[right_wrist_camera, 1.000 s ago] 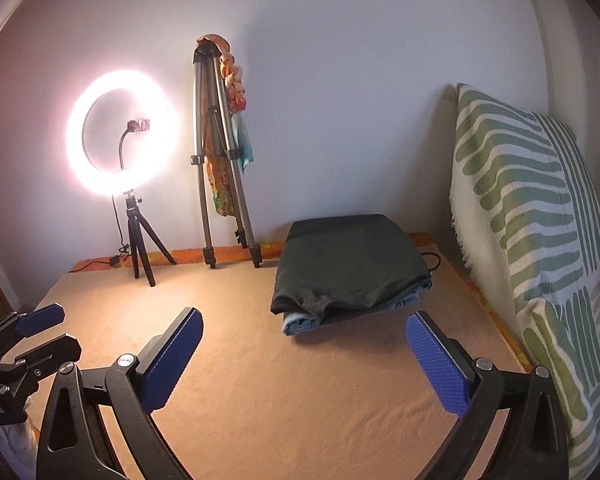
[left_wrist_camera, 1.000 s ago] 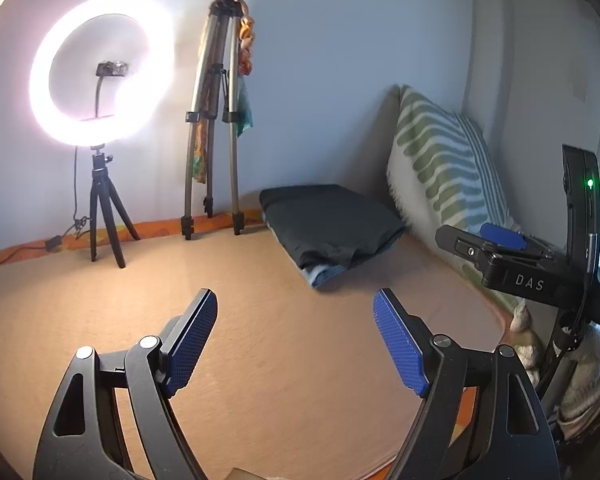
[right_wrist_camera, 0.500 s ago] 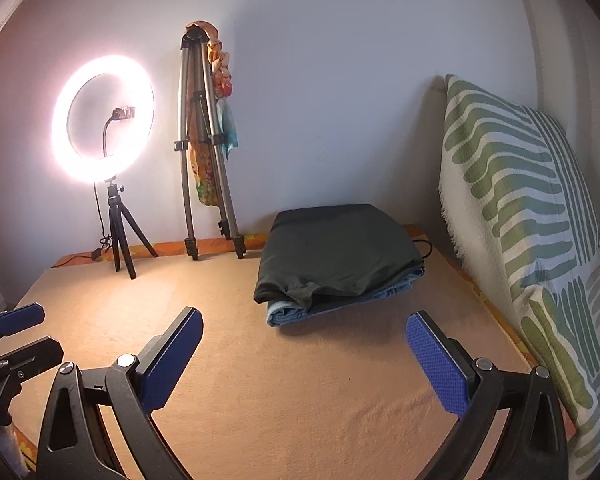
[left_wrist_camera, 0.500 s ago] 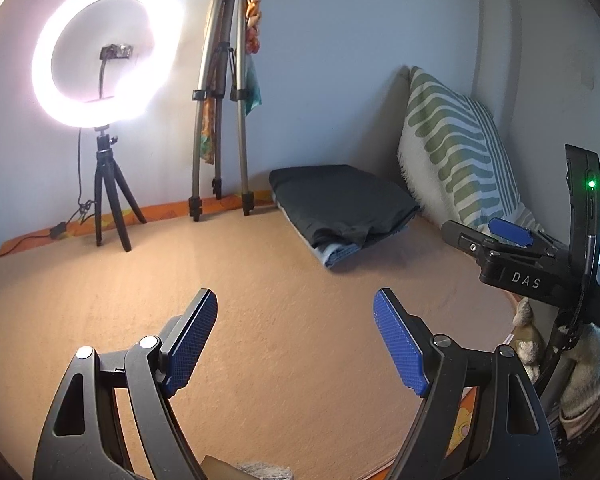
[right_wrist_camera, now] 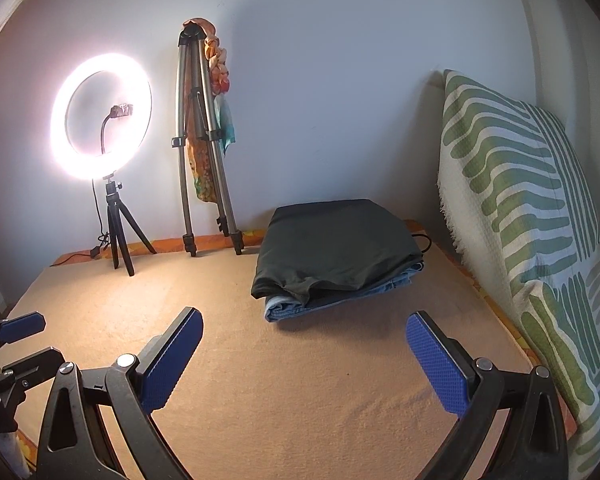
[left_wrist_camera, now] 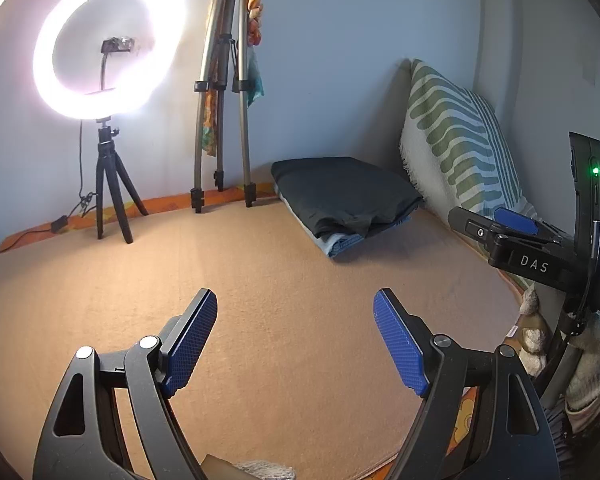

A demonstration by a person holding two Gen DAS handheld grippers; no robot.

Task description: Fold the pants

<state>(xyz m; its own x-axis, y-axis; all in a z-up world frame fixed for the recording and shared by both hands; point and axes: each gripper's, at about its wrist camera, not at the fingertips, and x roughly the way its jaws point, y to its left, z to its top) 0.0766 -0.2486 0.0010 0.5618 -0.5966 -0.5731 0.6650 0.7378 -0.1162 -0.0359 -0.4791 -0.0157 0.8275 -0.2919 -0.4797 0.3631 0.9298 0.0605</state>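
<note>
Folded dark green pants (left_wrist_camera: 346, 192) lie on top of folded blue jeans (left_wrist_camera: 342, 242) at the far right of the tan blanket, by the wall. The stack also shows in the right wrist view, the dark pants (right_wrist_camera: 336, 244) above the jeans (right_wrist_camera: 288, 306). My left gripper (left_wrist_camera: 296, 336) is open and empty, low over the near part of the blanket, well short of the stack. My right gripper (right_wrist_camera: 304, 354) is open and empty, near the front, a short way before the stack. The right gripper also shows in the left wrist view (left_wrist_camera: 500, 228).
A lit ring light on a small tripod (left_wrist_camera: 104, 44) and a folded metal tripod with scarves (left_wrist_camera: 224, 92) stand at the back wall. A green striped pillow (right_wrist_camera: 520, 208) leans along the right side. The tan blanket (right_wrist_camera: 300, 392) covers the surface.
Both grippers have drawn back and tilted slightly, so the stack sits a little farther and the view shifts. Both stay open. The pants have not moved.
</note>
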